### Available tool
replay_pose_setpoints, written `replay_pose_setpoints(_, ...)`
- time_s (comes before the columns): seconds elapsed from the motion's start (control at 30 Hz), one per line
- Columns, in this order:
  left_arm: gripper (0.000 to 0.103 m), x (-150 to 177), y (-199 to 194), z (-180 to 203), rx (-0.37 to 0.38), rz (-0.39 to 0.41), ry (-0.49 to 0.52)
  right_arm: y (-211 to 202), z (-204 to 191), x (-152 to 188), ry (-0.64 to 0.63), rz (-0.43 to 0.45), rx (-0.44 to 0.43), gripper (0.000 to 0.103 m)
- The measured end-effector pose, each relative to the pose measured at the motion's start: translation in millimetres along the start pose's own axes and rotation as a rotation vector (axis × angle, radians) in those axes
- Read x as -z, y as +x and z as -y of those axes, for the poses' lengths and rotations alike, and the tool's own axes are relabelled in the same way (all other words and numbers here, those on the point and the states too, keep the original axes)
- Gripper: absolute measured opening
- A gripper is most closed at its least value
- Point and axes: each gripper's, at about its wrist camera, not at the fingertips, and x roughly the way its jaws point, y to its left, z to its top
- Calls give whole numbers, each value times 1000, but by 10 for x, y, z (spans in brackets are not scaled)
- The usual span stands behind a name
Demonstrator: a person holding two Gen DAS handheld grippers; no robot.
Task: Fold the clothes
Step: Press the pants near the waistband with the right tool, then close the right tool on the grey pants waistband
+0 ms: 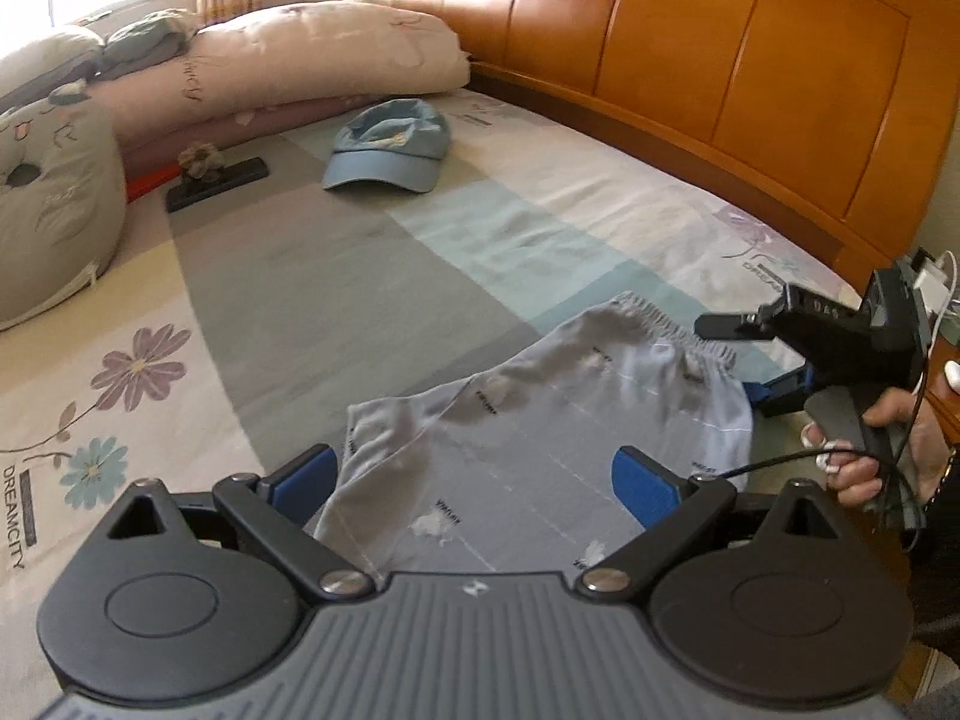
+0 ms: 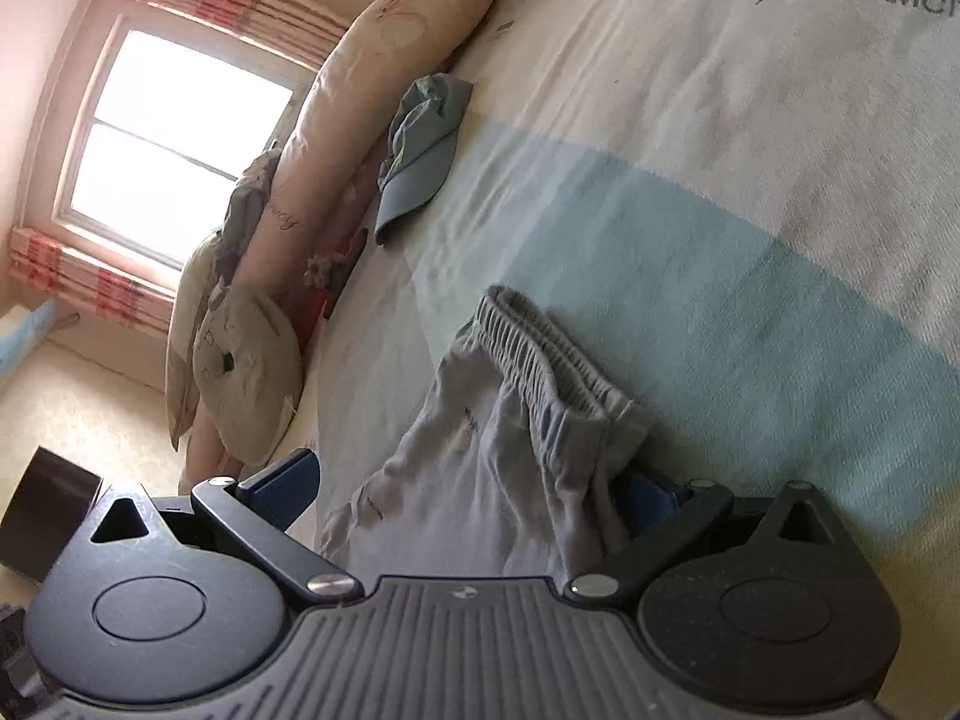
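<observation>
we've got both claws, left claw [image 1: 474,474] and right claw [image 2: 474,492], spread apart over the grey shorts [image 1: 540,420] on the bed [image 1: 300,276], so we'd pinch each waistband corner evenly before folding.

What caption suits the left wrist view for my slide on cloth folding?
Open left gripper over grey shorts on the bed, right gripper at the waistband.
</observation>
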Motion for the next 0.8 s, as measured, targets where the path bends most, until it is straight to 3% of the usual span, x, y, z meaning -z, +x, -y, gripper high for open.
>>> replay_pose_setpoints(0.13,98,-67,5,-28,-4,-2,6,81,-130,105,-81,-37,22,103)
replay_pose_setpoints(0.3,98,-116,28,-43,-25,-4,9,220,-95,-44,-120,7,-12,103)
replay_pose_setpoints(0.5,98,-113,79,-70,-21,-21,8,149,-96,102,-193,16,-38,103)
replay_pose_setpoints(0.7,98,-133,108,-61,-4,-25,4,234,-80,7,-219,51,-50,103)
replay_pose_setpoints(0.8,98,-112,109,-76,-10,-30,-11,208,-84,122,-308,70,-19,93)
